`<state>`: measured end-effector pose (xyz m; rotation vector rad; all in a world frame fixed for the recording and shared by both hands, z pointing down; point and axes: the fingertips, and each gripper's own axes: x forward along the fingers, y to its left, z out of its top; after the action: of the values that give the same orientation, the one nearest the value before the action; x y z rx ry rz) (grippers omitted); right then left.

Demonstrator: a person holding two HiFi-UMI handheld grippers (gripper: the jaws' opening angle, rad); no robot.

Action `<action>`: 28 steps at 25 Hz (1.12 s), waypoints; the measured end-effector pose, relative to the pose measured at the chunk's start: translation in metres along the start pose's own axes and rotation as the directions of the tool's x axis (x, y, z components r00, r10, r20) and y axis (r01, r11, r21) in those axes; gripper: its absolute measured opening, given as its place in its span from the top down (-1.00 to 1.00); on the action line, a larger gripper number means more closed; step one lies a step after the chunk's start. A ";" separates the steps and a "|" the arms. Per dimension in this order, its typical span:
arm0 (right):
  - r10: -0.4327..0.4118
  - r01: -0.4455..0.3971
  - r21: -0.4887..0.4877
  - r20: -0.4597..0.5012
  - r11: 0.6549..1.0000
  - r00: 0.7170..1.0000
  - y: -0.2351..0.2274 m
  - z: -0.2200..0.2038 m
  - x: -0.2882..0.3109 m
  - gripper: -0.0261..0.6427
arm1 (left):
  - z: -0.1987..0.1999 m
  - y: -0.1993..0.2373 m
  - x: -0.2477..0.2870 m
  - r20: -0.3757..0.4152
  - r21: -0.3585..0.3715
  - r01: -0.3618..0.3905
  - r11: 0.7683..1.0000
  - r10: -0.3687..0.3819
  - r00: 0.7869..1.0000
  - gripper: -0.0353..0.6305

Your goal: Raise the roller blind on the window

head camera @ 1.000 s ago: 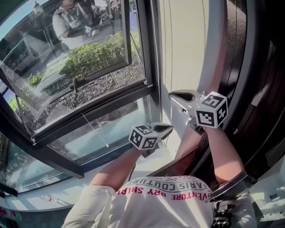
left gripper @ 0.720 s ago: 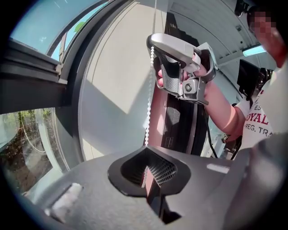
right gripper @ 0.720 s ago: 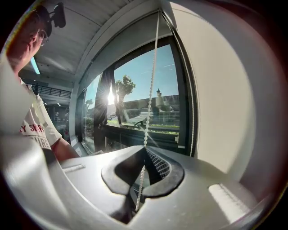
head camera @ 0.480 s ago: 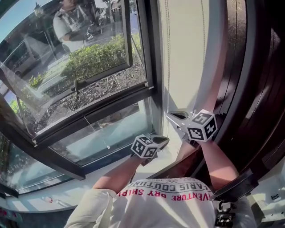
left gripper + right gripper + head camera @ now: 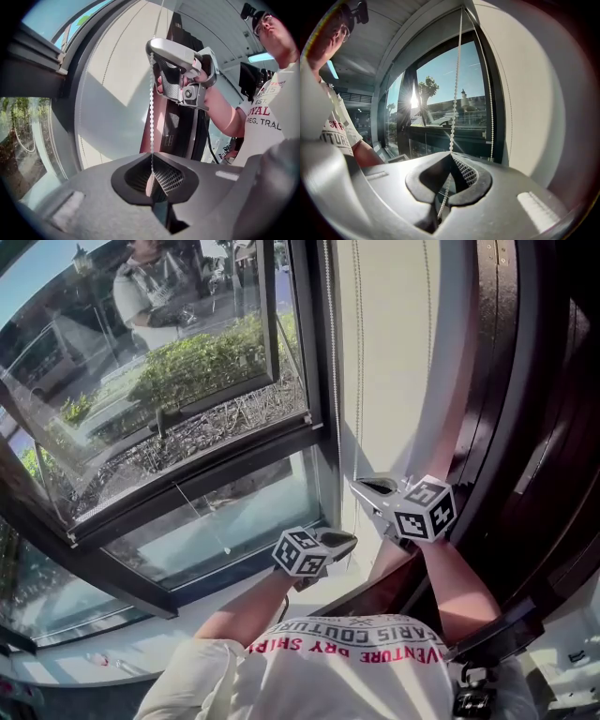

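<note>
The left tool (image 5: 151, 182) is pinched almost fully closed, its ribbed pads clamped on the white bead chain (image 5: 151, 117). The chain rises straight from the pads to the tip of the right tool (image 5: 152, 49), which sits higher on the same strand. The right tool's jaws are likewise all but together on that chain; in its own view the beads enter taut from above and trail slack below the pads. From the head view the left tool sits lower and nearer the body. The right tool is just above it and to its right, and both point toward the corner of the window. The cream roller blind (image 5: 394, 352) hangs flat just behind the chain, to the right of the dark window post (image 5: 314, 334); its bottom edge cannot be made out behind the tools. A second strand of chain runs down close beside that post. Left of the post, a large glass pane (image 5: 187, 362) shows shrubs (image 5: 202, 357) and mulch outside, with a lower pane above a pale ledge (image 5: 159, 643). On the right a dark wood panel (image 5: 525, 381) stands close beside the right forearm (image 5: 459, 587), so room is tight there, while along the ledge to the left it is more open.
</note>
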<state>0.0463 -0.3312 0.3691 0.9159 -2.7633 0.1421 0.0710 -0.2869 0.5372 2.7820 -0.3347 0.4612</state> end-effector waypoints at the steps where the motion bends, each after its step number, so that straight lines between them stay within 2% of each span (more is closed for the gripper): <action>1: -0.003 0.003 0.001 0.001 1.000 1.000 -0.001 0.000 -0.001 0.90 | 0.005 0.001 -0.002 0.007 0.004 -0.005 1.000 0.005 1.000 0.86; 3: -0.008 0.008 0.002 0.001 1.000 1.000 -0.003 -0.001 -0.002 0.90 | 0.024 0.003 -0.011 0.056 -0.008 -0.012 1.000 0.012 0.998 0.71; 7: -0.016 0.016 0.004 0.001 1.000 1.000 -0.007 -0.002 -0.003 0.90 | 0.085 0.005 -0.042 0.192 0.003 -0.022 1.000 0.021 0.981 0.69; 13: -0.009 0.009 0.008 0.008 1.000 1.000 -0.004 -0.001 -0.004 0.90 | 0.183 -0.009 -0.084 0.323 0.075 0.007 0.997 -0.031 0.946 0.68; 20: 0.006 -0.006 0.007 0.010 1.000 1.000 0.004 0.000 -0.002 0.90 | 0.292 -0.026 -0.113 0.406 0.206 -0.070 0.976 -0.021 0.914 0.68; 28: 0.016 -0.016 0.005 0.015 1.000 1.000 0.008 0.001 -0.003 0.90 | 0.344 -0.035 -0.121 0.458 0.246 -0.114 0.963 -0.011 0.889 0.69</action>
<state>0.0431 -0.3232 0.3672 0.8998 -2.7857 0.1455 0.0640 -0.3466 0.1756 3.1340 -0.4816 -0.1663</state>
